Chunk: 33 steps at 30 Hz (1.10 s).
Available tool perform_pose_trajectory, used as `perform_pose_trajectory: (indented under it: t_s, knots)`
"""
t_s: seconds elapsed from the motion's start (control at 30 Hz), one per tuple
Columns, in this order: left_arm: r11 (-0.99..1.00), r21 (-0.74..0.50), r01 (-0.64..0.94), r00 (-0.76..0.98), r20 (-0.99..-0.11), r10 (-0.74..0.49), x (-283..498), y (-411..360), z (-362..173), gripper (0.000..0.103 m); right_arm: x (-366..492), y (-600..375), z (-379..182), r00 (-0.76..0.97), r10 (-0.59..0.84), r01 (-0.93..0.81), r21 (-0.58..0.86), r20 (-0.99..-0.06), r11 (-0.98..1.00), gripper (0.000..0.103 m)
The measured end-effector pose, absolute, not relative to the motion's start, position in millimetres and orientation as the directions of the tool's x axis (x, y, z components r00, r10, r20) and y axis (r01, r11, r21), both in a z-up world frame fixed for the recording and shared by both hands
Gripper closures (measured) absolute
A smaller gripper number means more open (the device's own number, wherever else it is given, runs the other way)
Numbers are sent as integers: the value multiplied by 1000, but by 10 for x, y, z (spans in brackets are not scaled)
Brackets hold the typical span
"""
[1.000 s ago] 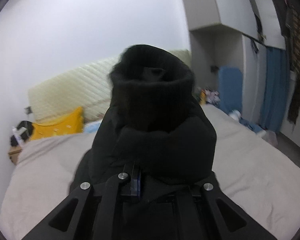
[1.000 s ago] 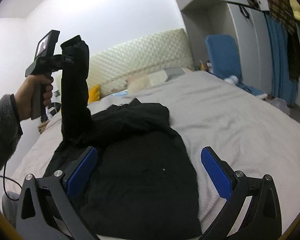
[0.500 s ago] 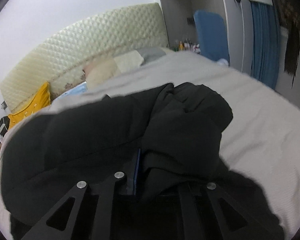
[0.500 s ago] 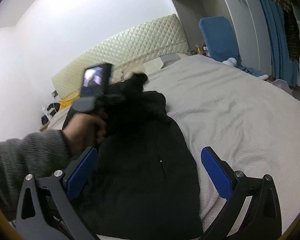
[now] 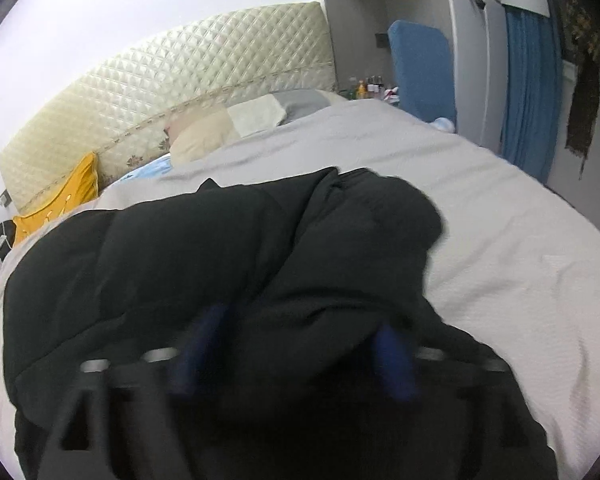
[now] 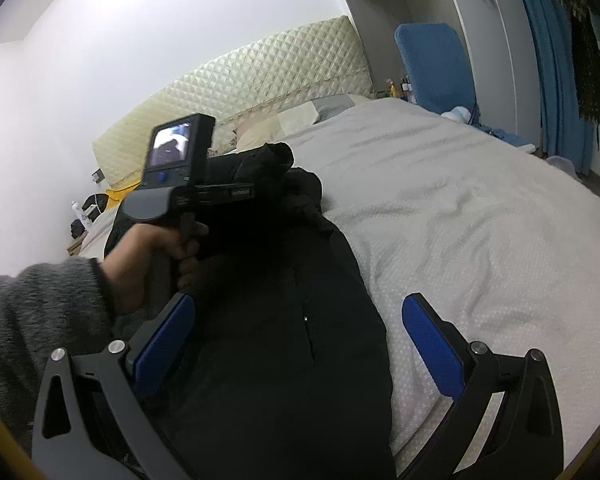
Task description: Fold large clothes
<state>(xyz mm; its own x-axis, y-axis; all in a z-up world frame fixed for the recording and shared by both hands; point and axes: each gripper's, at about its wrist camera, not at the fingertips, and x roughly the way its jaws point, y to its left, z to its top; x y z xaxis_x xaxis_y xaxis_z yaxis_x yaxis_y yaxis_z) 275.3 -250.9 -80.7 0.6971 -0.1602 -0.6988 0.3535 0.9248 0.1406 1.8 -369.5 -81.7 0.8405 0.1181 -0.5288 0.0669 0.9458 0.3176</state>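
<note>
The black jacket [image 6: 284, 320] lies spread on the grey bed [image 6: 480, 240], its sleeve folded over the body. The left tool [image 5: 296, 348] (blurred) has just been opening; jacket fabric bunches between its spread jaws. The right tool [image 6: 296, 344] hovers spread at the jacket's 6 o'clock edge, empty.

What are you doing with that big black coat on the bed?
A person is folding the black coat on the bed with two handheld grippers. The left gripper has just been opening, blue pads apart, over the sleeve now lying across the coat's body. The right gripper hovers open above the coat, holding nothing.
</note>
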Motion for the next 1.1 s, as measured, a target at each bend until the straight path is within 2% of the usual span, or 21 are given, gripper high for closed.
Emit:
perform_pose_trajectory:
  t_s: [0.27, 0.43, 0.57, 0.73, 1.0, 1.1]
  knots:
    - [924, 38, 381, 733, -621, -277, 2111, -1976, -165, 17, -60, -3454, -703, 877, 96, 29, 252, -470, 967, 0]
    - [948, -34, 318, 793, -539, -285, 1811, -1332, 148, 17, 4, -3245, -592, 910, 71, 3, 178, -408, 984, 0]
    - [967, -41, 250, 836, -496, -237, 1735, -840, 186, 17, 214, -3155, -414, 928, 85, -22, 173, -363, 985, 0]
    - [980, -86, 181, 824, -531, -199, 2057, -447, 113, 17, 644, -2978, -209, 937, 127, -81, 151, -326, 985, 0]
    - [989, -84, 120, 798, -585, -147, 2766, -171, -240, 17, 1835, -2752, -369, 899, 149, -99, 141, -411, 985, 3]
    - [991, -92, 97, 763, -632, -133, 3046, -179, -431, 17, 2264, -2705, -510, 887, 135, -91, 118, -442, 989, 3]
